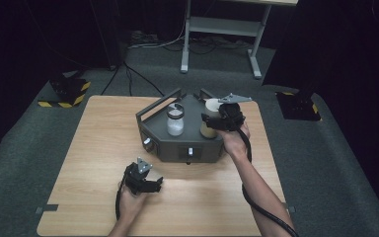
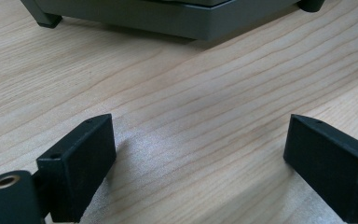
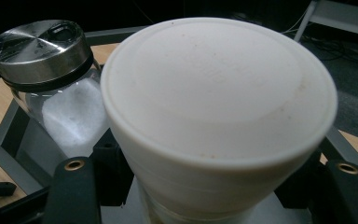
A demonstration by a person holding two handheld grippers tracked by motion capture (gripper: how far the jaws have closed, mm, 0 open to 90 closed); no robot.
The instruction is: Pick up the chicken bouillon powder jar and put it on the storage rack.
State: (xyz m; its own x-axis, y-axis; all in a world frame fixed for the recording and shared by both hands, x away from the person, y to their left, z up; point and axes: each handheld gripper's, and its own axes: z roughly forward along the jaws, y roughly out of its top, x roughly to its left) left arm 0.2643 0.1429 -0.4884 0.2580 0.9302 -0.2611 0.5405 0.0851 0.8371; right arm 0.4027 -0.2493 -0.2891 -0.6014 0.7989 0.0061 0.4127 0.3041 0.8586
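A jar with a white lid [image 1: 211, 105] [image 3: 214, 88] stands on the right side of a dark grey railed stand [image 1: 177, 145] at the middle of the wooden table. My right gripper [image 1: 211, 121] [image 3: 209, 191] is shut on this jar just below its lid, one black jaw on each side. To its left on the stand is a glass jar [image 1: 175, 122] [image 3: 51, 74] of white powder with a metal cap. My left gripper [image 1: 153, 183] [image 2: 200, 140] rests low over the bare tabletop in front of the stand, open, with nothing between its fingers.
The stand's front edge and feet [image 2: 177, 23] lie just beyond my left gripper. Bare wooden table [image 1: 79, 163] spreads to the left and front. Beyond the table on the floor are a metal table frame [image 1: 222, 29], cables, and black-and-yellow striped blocks [image 1: 66, 91] [image 1: 298, 106].
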